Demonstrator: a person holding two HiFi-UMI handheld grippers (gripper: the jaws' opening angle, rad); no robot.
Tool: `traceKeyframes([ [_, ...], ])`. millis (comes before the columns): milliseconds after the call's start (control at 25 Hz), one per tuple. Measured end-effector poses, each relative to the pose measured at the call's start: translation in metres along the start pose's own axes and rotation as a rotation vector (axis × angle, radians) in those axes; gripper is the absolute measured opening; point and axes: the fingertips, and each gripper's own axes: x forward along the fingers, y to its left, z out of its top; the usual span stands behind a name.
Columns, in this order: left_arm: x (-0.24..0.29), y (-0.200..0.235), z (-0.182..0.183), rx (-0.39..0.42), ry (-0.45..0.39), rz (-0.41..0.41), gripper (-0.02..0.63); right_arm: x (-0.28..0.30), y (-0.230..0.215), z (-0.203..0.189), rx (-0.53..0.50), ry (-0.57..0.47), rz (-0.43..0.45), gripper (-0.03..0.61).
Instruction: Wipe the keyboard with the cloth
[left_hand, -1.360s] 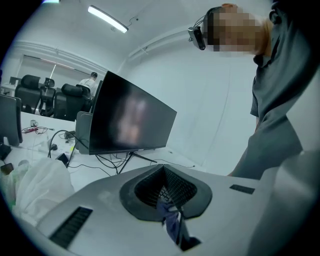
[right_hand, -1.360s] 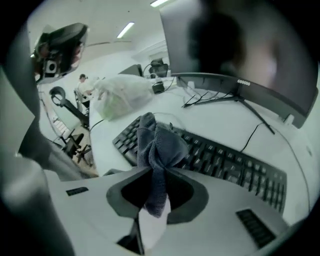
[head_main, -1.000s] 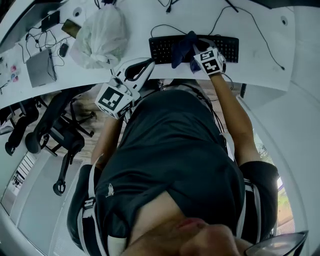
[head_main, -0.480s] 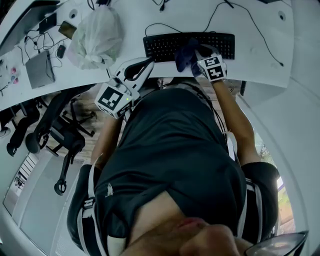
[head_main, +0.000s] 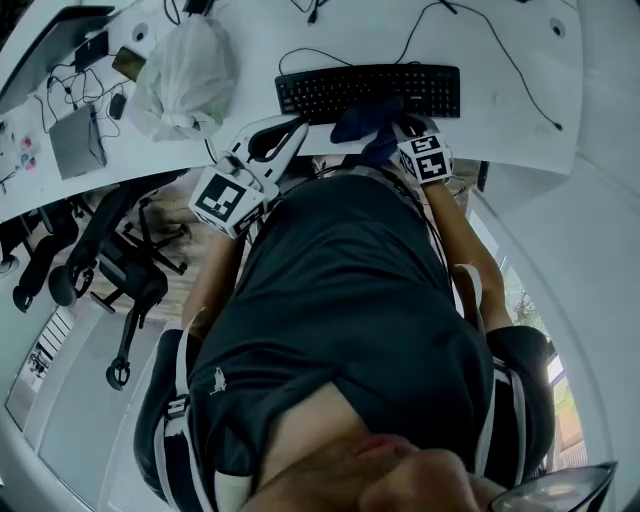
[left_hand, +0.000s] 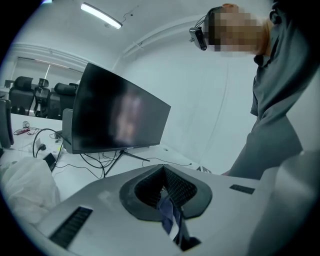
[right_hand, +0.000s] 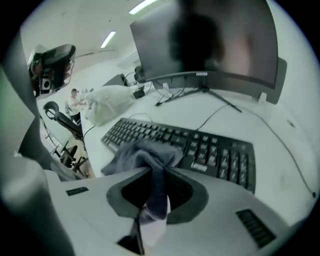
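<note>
Dark cloth (head_main: 362, 118) sits bunched on the near edge of the black keyboard (head_main: 330, 92), mid-desk (head_main: 520, 110), and the right gripper (right_hand: 152, 192) is clamped tight on it. The left gripper (head_main: 290, 130) hangs left of the keyboard, jaws together, empty. White bag (head_main: 190, 70) far left.

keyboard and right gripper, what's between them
The dark cloth: the right gripper pinches it, and it bunches over the near edge of the keyboard. The right gripper view shows this best; the head view shows it too.
</note>
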Motion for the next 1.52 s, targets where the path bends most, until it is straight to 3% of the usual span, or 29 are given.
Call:
traceKeyframes([
  [120,0.010,-0.009,-0.002,0.004,0.009,-0.009,0.005,0.001,-0.042,0.054,-0.072,-0.107,-0.088,0.067],
  [240,0.023,-0.023,0.002,0.031,0.005,-0.018,0.005,0.015,-0.080,0.073,-0.082,-0.091,-0.119,0.067],
  [320,0.026,-0.023,0.009,0.049,-0.012,-0.012,0.005,0.015,-0.075,0.056,-0.048,-0.075,-0.108,0.067],
  [480,0.026,-0.020,0.012,0.050,-0.036,0.018,0.005,-0.009,-0.025,-0.018,-0.073,-0.030,-0.061,0.067],
  [560,0.024,-0.020,0.008,0.050,-0.027,0.020,0.005,-0.014,-0.018,-0.031,-0.063,0.005,-0.023,0.067],
  [760,0.029,-0.028,0.006,0.058,-0.014,-0.006,0.005,-0.008,-0.094,0.050,-0.108,-0.116,-0.163,0.067],
  [840,0.032,-0.029,0.009,0.070,-0.017,-0.016,0.005,0.006,-0.119,0.065,-0.087,-0.099,-0.178,0.067],
  [920,0.032,-0.030,0.013,0.079,-0.026,-0.018,0.005,0.006,-0.116,0.049,-0.044,-0.071,-0.166,0.067],
  [1080,0.026,-0.024,0.014,0.065,-0.039,0.007,0.005,-0.018,-0.061,-0.027,-0.008,-0.009,-0.112,0.066],
  [1160,0.024,-0.020,0.008,0.054,-0.030,0.017,0.005,-0.025,-0.055,-0.037,0.023,-0.003,-0.094,0.066],
  [1360,0.028,-0.023,0.005,0.046,0.005,-0.002,0.005,-0.018,-0.111,0.056,-0.055,-0.149,-0.207,0.066],
  [1520,0.038,-0.030,0.016,0.072,-0.005,-0.022,0.005,0.005,-0.131,0.055,0.015,-0.110,-0.185,0.066],
])
